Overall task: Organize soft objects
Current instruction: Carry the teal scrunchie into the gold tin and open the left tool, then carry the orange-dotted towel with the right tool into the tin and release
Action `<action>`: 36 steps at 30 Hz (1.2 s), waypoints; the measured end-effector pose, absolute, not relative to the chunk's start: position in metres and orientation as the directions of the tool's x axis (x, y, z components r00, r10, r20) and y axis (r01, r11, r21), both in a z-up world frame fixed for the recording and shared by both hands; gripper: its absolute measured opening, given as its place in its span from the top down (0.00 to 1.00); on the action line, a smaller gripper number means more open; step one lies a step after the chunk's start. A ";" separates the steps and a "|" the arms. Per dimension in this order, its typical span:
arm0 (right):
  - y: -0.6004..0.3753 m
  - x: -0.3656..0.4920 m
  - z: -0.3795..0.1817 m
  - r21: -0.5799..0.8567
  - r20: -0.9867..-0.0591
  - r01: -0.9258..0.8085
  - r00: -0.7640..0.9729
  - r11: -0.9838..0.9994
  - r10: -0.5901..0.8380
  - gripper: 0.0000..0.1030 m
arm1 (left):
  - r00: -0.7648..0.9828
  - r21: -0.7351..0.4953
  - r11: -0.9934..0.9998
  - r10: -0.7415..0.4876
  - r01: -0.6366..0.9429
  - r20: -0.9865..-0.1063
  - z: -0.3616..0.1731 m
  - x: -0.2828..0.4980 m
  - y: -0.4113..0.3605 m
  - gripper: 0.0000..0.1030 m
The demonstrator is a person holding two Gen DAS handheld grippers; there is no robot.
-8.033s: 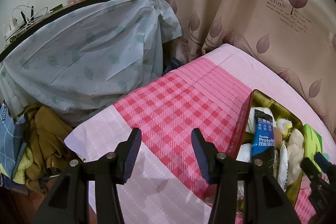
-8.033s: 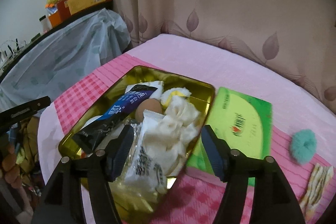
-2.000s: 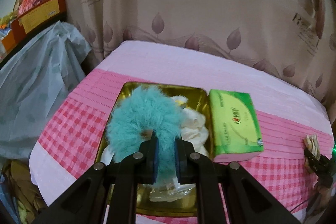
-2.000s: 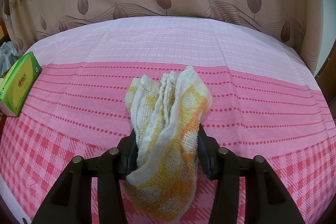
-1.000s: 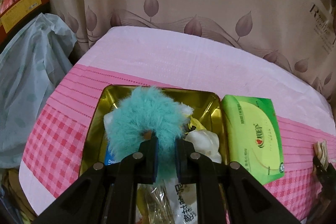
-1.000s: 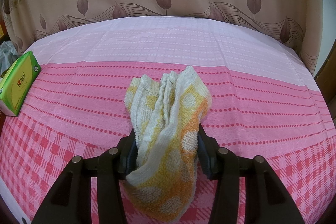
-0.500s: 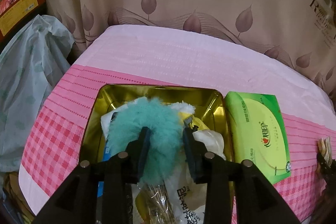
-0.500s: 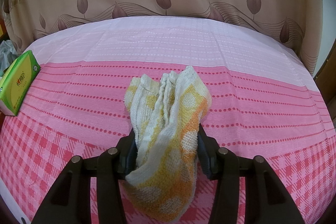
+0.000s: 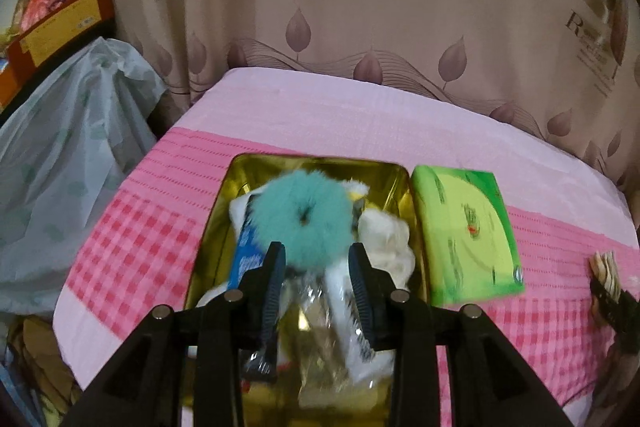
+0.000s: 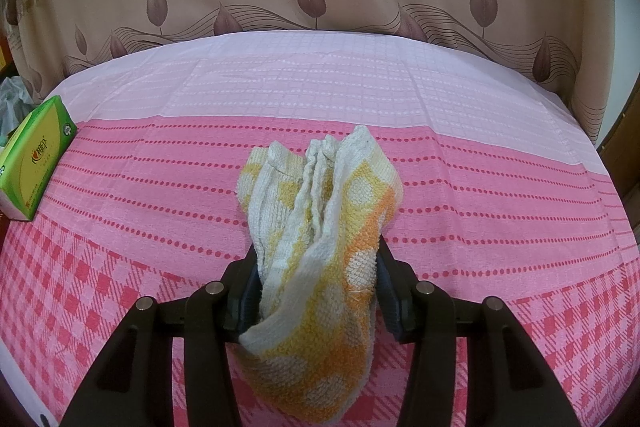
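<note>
Releasing: left tool (image 9: 316, 261) jaws now spread, teal fluffy scrunchie (image 9: 304, 217) dropped into gold tin (image 9: 236, 179) near bed's left edge. Right tool (image 10: 316, 283) still clamps yellow towel (image 10: 320, 247); towel goes next, likely.

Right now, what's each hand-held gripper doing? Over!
Left hand-held gripper open over gold tin. Teal fluffy scrunchie loose on the tin's pile. Right hand-held gripper shut on yellow towel. Nothing blocking.

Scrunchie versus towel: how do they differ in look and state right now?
The scrunchie is teal, furry and ring-shaped; the towel is yellow-orange checked terry, bunched. The scrunchie lies in the gold tin, beyond the open left gripper; the towel is clamped in the right gripper over the pink cloth. Both are soft.
</note>
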State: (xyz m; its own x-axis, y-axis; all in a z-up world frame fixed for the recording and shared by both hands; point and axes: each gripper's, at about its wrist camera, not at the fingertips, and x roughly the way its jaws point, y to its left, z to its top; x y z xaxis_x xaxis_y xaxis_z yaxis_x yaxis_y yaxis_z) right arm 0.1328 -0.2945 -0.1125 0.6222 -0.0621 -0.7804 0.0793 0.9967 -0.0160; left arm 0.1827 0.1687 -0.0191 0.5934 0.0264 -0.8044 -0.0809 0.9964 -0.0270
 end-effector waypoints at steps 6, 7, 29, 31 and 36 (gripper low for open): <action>-0.295 0.133 -0.112 -0.016 -0.781 0.079 0.622 0.997 -0.061 0.55 | 0.616 -0.004 0.996 0.050 -0.085 -0.786 -0.015 0.141 0.173 0.68; -0.295 0.133 -0.112 -0.015 -0.781 0.079 0.622 0.997 -0.061 0.55 | 0.621 0.004 0.996 0.057 -0.086 -0.782 -0.014 0.135 0.175 0.68; -0.266 0.119 -0.107 -0.016 -0.785 0.114 0.614 0.993 -0.083 0.66 | 0.636 0.052 0.983 0.153 -0.174 -0.757 -0.025 0.095 0.215 0.68; -0.257 0.119 -0.105 -0.010 -0.786 0.102 0.615 0.995 -0.071 0.66 | 0.636 0.059 0.982 0.162 -0.179 -0.754 -0.025 0.094 0.216 0.68; -0.227 0.120 -0.095 0.001 -0.778 0.046 0.627 0.999 -0.028 0.66 | 0.644 0.049 0.980 0.163 -0.191 -0.747 -0.023 0.092 0.219 0.68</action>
